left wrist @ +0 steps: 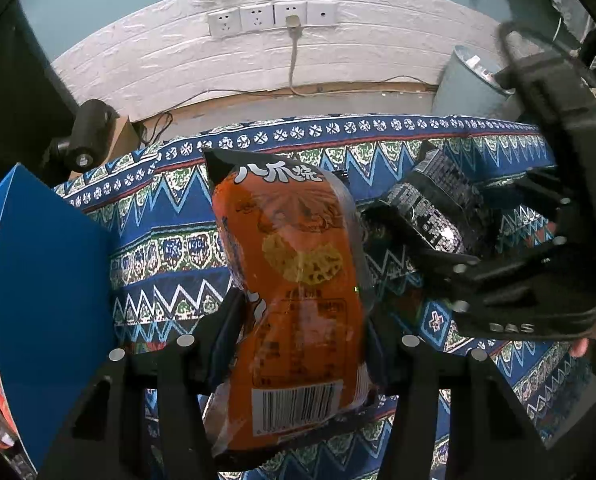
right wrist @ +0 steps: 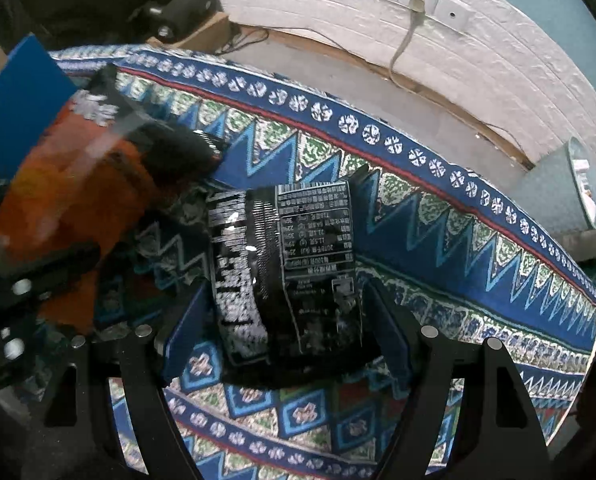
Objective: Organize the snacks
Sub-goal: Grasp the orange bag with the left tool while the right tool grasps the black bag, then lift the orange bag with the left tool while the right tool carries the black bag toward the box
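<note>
Left gripper (left wrist: 298, 320) pinches orange snack bag (left wrist: 294, 272); right gripper (right wrist: 286, 320), jaws wide, straddles black snack bag (right wrist: 286, 268). Close squarely mid-bag, avoiding tablecloth (right wrist: 438, 240).

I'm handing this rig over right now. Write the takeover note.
Left claw: fingers on both sides of the orange snack bag; grip looks closed on it.
Right claw: open, straddling the black snack bag, which lies on the patterned cloth.
Blue box stands to the left.
Done: neither bag is put away.
Left: close on the black bag, then store both, probably in the box.
</note>
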Demonstrator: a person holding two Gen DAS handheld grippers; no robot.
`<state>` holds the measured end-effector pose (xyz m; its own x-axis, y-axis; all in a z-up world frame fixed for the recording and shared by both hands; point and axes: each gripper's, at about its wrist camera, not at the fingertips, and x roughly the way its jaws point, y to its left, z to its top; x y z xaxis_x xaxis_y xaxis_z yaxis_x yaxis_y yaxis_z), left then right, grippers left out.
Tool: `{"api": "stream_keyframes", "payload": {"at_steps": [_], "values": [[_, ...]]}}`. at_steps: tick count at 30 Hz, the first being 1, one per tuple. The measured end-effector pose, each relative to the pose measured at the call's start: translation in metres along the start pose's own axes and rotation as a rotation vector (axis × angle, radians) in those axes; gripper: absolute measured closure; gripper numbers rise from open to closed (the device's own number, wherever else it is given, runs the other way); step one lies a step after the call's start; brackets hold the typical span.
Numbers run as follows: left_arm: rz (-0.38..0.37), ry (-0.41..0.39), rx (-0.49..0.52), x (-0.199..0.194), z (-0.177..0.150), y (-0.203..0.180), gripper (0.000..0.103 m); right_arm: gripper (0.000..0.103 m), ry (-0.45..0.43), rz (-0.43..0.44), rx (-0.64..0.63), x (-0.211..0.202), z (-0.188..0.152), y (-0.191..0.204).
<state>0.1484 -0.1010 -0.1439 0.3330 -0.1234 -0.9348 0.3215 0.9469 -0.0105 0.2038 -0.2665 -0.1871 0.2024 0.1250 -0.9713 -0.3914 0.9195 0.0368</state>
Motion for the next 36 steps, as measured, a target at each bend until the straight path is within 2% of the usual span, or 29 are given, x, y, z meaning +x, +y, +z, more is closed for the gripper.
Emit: {"api": "stream_keyframes", "payload": {"at_steps": [4,6,8,18,36], "values": [[-0.017,-0.011,-0.005,-0.002,-0.003,0.003,0.047,0.027,0.009,-0.018,-0.017,0.007,-0.001,0.001],[-0.014,-0.012,0.0,-0.003,-0.003,0.003,0.049,0.039,0.004,-0.025,-0.018,0.005,-0.002,0.001],[-0.007,-0.017,0.01,-0.005,-0.005,0.002,0.054,0.045,-0.003,-0.026,-0.007,0.003,-0.003,-0.001],[0.015,-0.026,0.044,-0.016,-0.016,-0.007,0.058,0.045,-0.028,-0.01,0.019,-0.02,-0.015,-0.009],[0.069,-0.152,0.038,-0.083,-0.031,-0.003,0.058,0.045,-0.134,0.011,0.015,-0.105,-0.035,0.003]]}}
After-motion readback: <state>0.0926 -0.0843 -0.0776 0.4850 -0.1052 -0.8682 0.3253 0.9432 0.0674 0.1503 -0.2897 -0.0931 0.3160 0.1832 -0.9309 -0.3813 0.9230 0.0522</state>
